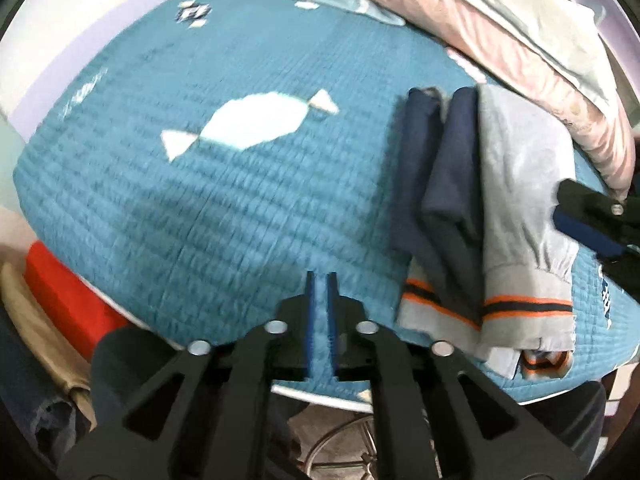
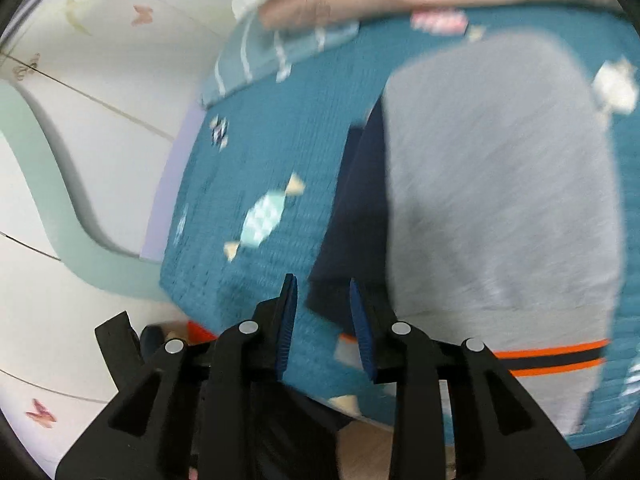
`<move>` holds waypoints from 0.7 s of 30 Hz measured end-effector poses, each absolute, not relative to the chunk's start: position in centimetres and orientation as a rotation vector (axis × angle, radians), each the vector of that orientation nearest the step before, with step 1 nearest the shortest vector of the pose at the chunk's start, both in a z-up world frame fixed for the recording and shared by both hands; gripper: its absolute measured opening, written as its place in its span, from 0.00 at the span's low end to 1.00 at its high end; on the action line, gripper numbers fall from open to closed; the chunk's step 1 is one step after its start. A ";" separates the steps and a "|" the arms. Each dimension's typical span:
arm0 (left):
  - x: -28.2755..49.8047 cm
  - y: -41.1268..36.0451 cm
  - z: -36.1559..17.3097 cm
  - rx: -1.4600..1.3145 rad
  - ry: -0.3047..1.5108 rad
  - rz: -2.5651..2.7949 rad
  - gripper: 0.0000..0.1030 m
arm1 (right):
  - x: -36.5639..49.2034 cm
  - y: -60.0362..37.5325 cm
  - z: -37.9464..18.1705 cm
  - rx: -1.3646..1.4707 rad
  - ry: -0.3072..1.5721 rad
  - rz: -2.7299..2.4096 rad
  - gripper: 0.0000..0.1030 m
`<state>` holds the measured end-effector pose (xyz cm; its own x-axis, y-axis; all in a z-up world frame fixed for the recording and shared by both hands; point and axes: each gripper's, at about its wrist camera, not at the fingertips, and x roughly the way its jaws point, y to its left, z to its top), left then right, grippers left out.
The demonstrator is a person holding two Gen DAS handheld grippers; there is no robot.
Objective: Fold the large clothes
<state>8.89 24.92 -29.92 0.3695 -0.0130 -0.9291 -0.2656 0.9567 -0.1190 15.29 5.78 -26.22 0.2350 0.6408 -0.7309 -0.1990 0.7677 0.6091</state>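
The folded garment (image 1: 516, 208), a grey top with navy sleeves or panels and an orange-and-black striped hem band, lies on the teal quilted bedspread (image 1: 200, 220) toward the right side of the bed, its hem close to the near edge and its length running back toward the pink and grey bedding (image 1: 520, 40) heaped along the far right. It has been brought in to a narrow stack, with the navy parts doubled over on its left side and the grey panel smooth on the right, which reads as a fold largely done and laid where the bedspread gives it flat support, clear of the heaped bedding. The left tongs (image 1: 321, 284) hang above bare quilt near the near edge, to the left of the garment, their blue pads almost together with only a thin gap and no cloth between them. The right tongs (image 2: 323, 292) hover over the garment's near left part, above the navy fold, parted a little with nothing pinched; in the left wrist view they come in from the bed's right edge over the grey panel. Judging from both pairs being empty, the garment seems released, and what remains may be a last tidy or moving on to another piece.
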 end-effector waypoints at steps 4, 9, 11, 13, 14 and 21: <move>10.9 21.4 -28.3 -0.244 1.156 0.073 0.10 | 15.5 1.0 -24.5 0.363 1.073 0.425 0.26; 13.9 16.1 -28.1 -0.250 1.112 -0.130 0.10 | 15.2 -3.7 -26.8 0.327 1.053 0.269 0.15; 14.3 14.3 -28.5 -0.251 1.126 -0.185 0.10 | 14.7 -4.2 -28.3 0.331 1.083 0.247 0.14; 14.7 13.0 -30.3 -0.245 1.173 -0.240 0.10 | 14.0 -4.7 -30.7 0.357 1.133 0.229 0.14; 14.9 12.6 -31.6 -0.217 1.201 -0.230 0.10 | 13.7 -4.8 -32.1 0.368 1.173 0.222 0.15; 15.2 13.5 -33.2 -0.226 1.218 -0.228 0.09 | 12.3 -4.3 -33.8 0.290 1.253 0.222 0.13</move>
